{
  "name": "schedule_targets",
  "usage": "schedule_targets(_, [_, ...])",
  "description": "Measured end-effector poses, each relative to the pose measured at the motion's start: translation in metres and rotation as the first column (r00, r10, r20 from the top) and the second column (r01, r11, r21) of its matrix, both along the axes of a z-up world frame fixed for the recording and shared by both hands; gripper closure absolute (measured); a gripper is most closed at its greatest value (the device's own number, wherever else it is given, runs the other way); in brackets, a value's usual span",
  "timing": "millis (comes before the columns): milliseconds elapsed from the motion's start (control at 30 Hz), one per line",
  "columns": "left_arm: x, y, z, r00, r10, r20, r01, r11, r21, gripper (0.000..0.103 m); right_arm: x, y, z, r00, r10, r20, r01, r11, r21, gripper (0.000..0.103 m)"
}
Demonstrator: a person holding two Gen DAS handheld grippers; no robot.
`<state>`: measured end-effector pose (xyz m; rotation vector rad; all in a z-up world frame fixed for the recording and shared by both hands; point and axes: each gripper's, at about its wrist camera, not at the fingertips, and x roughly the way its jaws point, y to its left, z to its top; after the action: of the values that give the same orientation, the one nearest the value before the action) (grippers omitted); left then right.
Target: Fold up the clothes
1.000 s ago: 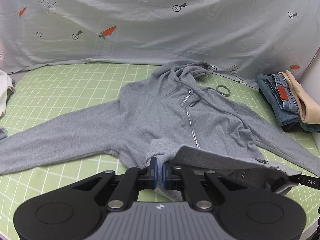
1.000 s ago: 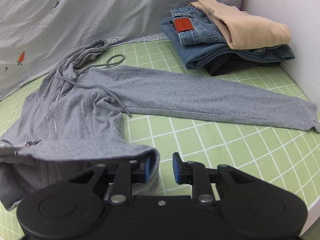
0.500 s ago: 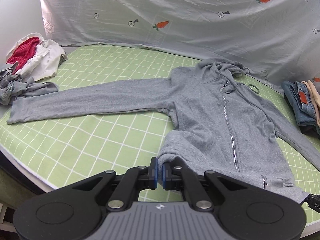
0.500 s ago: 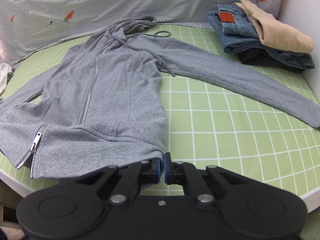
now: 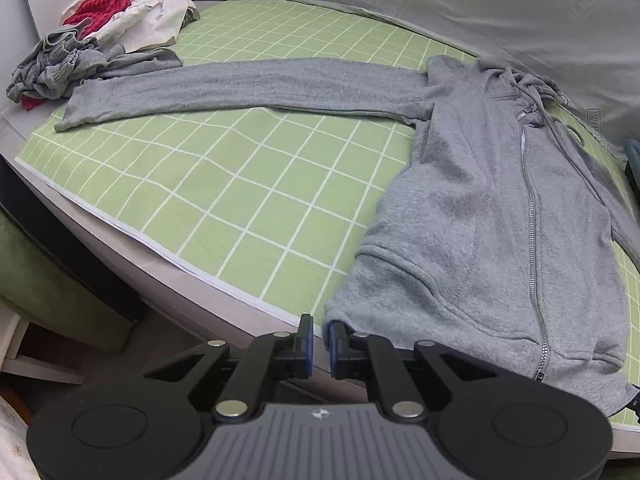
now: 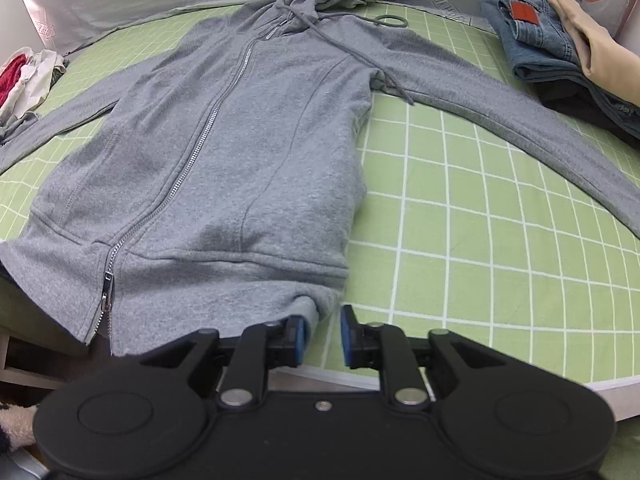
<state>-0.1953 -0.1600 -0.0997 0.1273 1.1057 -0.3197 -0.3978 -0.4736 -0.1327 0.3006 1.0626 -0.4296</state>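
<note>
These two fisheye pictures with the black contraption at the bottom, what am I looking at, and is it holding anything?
Each picture comes from a camera mounted on a hand-held gripper, looking forward along its two fingers. A person holds one gripper in each hand; there is no robot arm. The black shape at the bottom of each view is the gripper itself.

A grey zip hoodie lies flat on a green checked mat, sleeves spread out. The left gripper is at one bottom corner of the hem, the right gripper at the other. Both have their blue-padded fingers apart, so neither is holding anything.

At one side sits a pile of unfolded clothes; at the other, a stack of folded clothes with jeans in it. A hair tie lies near the hood.
</note>
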Motion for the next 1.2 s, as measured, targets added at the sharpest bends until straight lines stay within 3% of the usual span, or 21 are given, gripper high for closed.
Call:
schedule_targets(33, [0.002,0.0,0.002,1.0,0.001,-0.001,-0.001,1.0,0.002,0.079,0.0,0.0,0.003,1.0,-0.002,0.003,0.003,1.0,-0.016,0.051])
schedule_targets(67, [0.005,0.001,0.004,1.0,0.001,-0.003,-0.001,1.0,0.004,0.076,-0.001,0.0,0.007,1.0,-0.005,0.008,0.005,1.0,-0.029,0.043])
schedule_targets(200, [0.017,0.009,0.013,0.998,0.021,-0.052,-0.022,0.999,-0.028,0.064,-0.003,-0.004,0.024,0.998,-0.039,0.049,0.041,0.999,-0.032,0.038])
schedule_targets(333, [0.03,0.021,0.021,0.992,0.016,-0.127,-0.029,0.995,-0.099,0.06,-0.004,-0.016,0.037,0.989,-0.099,0.112,0.099,0.995,0.008,0.03])
schedule_targets(467, [0.04,0.029,0.031,0.988,0.006,-0.152,-0.033,0.984,-0.174,0.057,-0.003,-0.028,0.046,0.975,-0.155,0.161,0.151,0.988,0.041,0.03])
schedule_targets(600, [0.042,0.027,0.041,0.99,-0.045,-0.135,0.02,0.984,-0.179,0.053,0.007,-0.036,0.037,0.973,-0.166,0.162,0.156,0.985,0.078,0.035])
schedule_targets(767, [0.042,0.029,0.04,0.987,-0.096,-0.127,0.086,0.993,-0.083,0.05,0.023,-0.039,0.015,0.982,-0.139,0.128,0.122,0.983,0.135,0.055])
schedule_targets(867, [0.045,0.04,0.033,0.99,-0.046,-0.13,0.043,0.999,-0.02,0.05,0.031,-0.04,-0.001,0.99,-0.121,0.069,0.109,0.982,0.151,0.058])
schedule_targets(933, [0.048,0.047,0.029,0.992,-0.005,-0.128,0.005,1.0,-0.005,0.05,0.034,-0.042,-0.002,0.991,-0.116,0.06,0.106,0.984,0.146,0.069])
schedule_targets(1133, [0.048,0.024,0.024,0.993,-0.001,-0.12,-0.002,1.0,-0.021,0.043,0.039,-0.051,0.006,0.991,-0.107,0.081,0.098,0.99,0.106,0.07])
schedule_targets(1200, [0.051,0.006,0.023,0.994,-0.023,-0.108,0.018,0.999,-0.051,0.041,0.04,-0.055,0.008,0.991,-0.103,0.088,0.095,0.991,0.092,0.063])
